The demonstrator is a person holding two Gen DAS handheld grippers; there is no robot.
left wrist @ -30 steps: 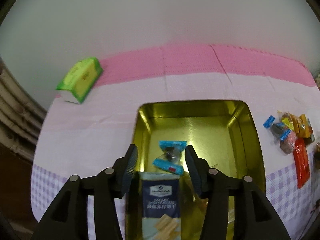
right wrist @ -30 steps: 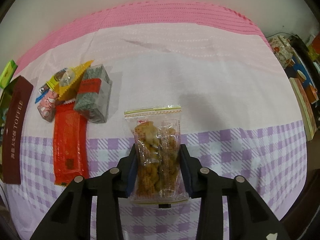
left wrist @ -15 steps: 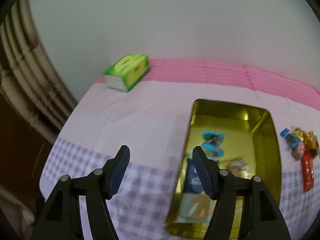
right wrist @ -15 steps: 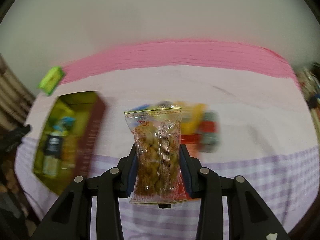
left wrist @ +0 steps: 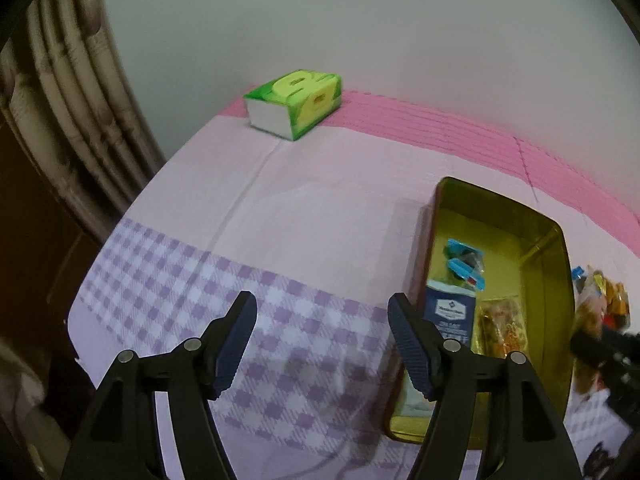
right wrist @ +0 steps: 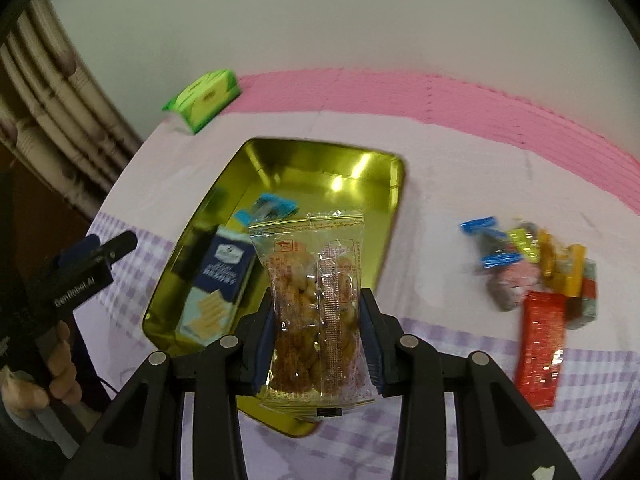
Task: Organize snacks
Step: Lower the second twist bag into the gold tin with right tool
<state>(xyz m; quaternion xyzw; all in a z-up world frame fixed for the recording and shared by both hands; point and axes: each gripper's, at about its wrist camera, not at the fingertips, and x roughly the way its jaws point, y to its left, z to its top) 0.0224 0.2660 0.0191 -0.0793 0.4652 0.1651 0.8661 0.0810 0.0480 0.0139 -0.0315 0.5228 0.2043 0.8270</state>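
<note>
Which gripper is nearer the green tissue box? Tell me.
Left. The left gripper hovers over bare cloth, the green tissue box ahead. The right gripper is over the gold tin.

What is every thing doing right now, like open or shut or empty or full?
Gold tin: lidless, partly filled.
Clear snack bag: sealed, upright, clamped in right gripper.
Left gripper: open, empty.
Blue cracker pack: lying flat in tin.
Green tissue box: closed, on table.
Loose snack pile: on cloth, outside tin.
</note>
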